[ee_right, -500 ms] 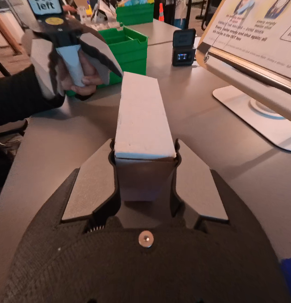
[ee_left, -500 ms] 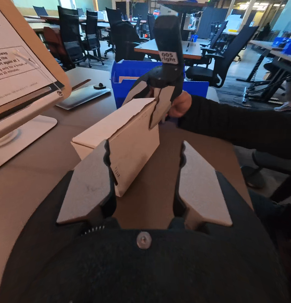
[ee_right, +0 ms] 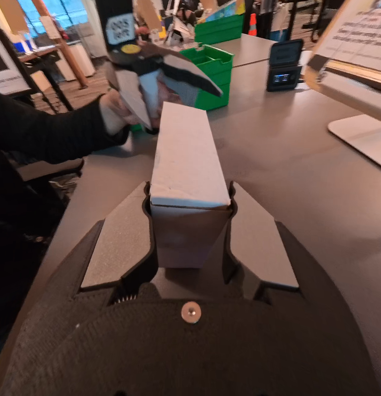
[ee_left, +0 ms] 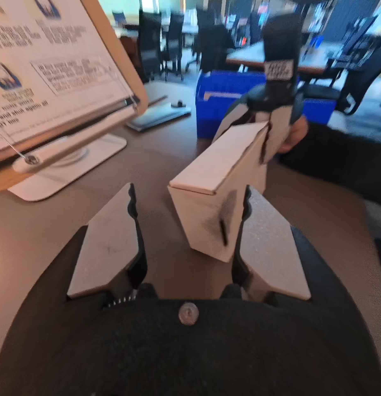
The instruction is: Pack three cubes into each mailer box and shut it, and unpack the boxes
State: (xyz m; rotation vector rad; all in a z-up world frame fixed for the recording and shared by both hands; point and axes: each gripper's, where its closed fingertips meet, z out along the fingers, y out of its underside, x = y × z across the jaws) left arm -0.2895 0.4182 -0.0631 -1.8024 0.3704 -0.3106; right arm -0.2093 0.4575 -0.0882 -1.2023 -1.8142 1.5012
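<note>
My right gripper (ee_right: pixel 190 194) clamps one end of the closed white mailer box (ee_right: pixel 185 158), its fingers (ee_right: pixel 121 235) pressed against both side walls so the long box is held clear of the surface (ee_right: pixel 271 171), apparently for carrying. My left gripper (ee_left: pixel 188 205) is released, fingers spread wide at the opposite end; one finger sits just beside the box wall, probably to guide or steady that end.

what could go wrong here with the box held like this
1. The right gripper clamps only one end of the shut white mailer box, so the long free end could sag or twist out.
2. The left gripper is open, one finger beside the box's near end; closing now might catch a corner rather than opposite faces.
</note>
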